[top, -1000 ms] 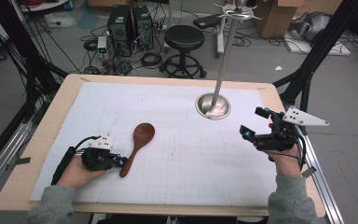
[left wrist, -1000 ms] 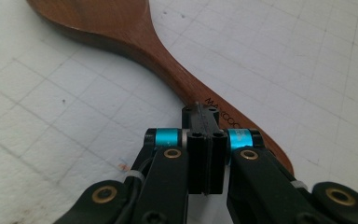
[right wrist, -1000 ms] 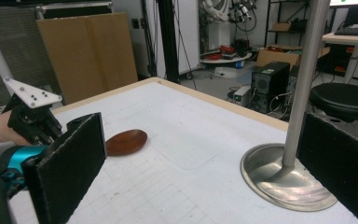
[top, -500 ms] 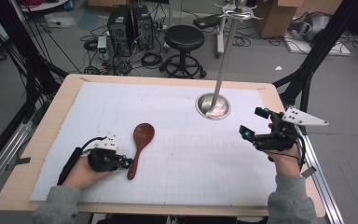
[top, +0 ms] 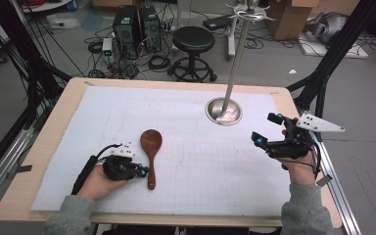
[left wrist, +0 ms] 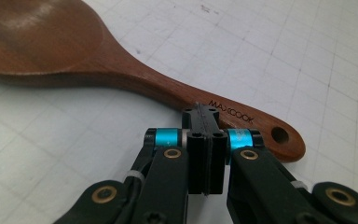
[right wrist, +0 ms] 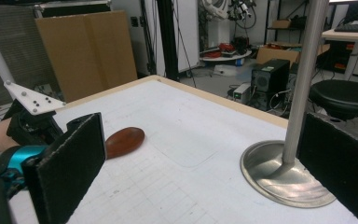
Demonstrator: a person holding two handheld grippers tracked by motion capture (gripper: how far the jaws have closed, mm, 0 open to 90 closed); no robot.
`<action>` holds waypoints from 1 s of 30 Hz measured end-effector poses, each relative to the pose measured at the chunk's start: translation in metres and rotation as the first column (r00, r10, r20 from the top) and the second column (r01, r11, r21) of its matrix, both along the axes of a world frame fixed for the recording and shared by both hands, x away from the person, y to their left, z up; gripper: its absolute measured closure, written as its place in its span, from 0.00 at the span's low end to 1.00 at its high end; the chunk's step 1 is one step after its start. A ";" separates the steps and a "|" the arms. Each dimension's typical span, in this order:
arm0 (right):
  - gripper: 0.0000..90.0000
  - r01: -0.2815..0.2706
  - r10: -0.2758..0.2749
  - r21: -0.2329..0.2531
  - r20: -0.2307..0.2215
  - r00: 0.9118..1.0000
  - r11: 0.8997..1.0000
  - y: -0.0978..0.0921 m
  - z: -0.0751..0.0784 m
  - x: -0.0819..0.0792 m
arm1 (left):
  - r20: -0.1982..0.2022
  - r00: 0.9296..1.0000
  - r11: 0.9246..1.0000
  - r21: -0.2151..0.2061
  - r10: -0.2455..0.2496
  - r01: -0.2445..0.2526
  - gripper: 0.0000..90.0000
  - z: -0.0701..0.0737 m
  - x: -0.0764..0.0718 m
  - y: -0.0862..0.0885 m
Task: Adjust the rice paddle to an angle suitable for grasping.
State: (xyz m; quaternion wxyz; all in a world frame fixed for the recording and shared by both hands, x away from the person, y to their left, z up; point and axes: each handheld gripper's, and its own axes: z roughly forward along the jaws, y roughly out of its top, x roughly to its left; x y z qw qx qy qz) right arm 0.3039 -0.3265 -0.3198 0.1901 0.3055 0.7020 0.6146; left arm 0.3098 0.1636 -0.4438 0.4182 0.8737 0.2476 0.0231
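A dark brown wooden spoon point(top: 151, 143) lies flat on the white gridded mat point(top: 186, 156), bowl pointing away from me and handle toward me. My left gripper point(top: 144, 171) lies low on the mat left of the handle. In the left gripper view its jaws are pressed together, and the gripper point(left wrist: 204, 114) has its tips right at the near edge of the spoon point(left wrist: 51, 37) handle, beside the printed lettering. Nothing sits between them. My right gripper point(top: 264, 128) hovers at the mat's right side with its jaws wide apart and empty. Its own view shows the right gripper point(right wrist: 205, 168) and the spoon point(right wrist: 123, 140) farther off.
A metal stand with a round base point(top: 223, 111) and a tall pole point(top: 237, 54) rises at the back right of the mat, just ahead of the right gripper; the same base point(right wrist: 279, 179) shows in the right gripper view. A stool point(top: 192, 41) and computer boxes stand on the floor beyond the table.
My left hand has slid its gripper rightward across the mat up to the spoon's handle. The right gripper has stayed where it was, still open.
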 end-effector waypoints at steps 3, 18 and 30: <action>0.00 0.005 -0.005 0.000 0.004 1.000 1.000 -0.001 -0.001 0.001 | 0.000 1.000 1.000 -0.012 0.004 -0.004 1.00 -0.001 0.000 -0.004; 0.00 0.011 -0.011 0.011 -0.013 1.000 1.000 -0.005 -0.003 0.003 | 0.062 0.997 0.997 -0.066 0.038 -0.033 1.00 0.029 0.012 -0.009; 0.00 0.004 -0.004 0.011 -0.022 1.000 1.000 -0.008 -0.006 0.006 | 0.042 0.996 0.997 -0.020 0.072 -0.072 1.00 0.044 0.054 -0.037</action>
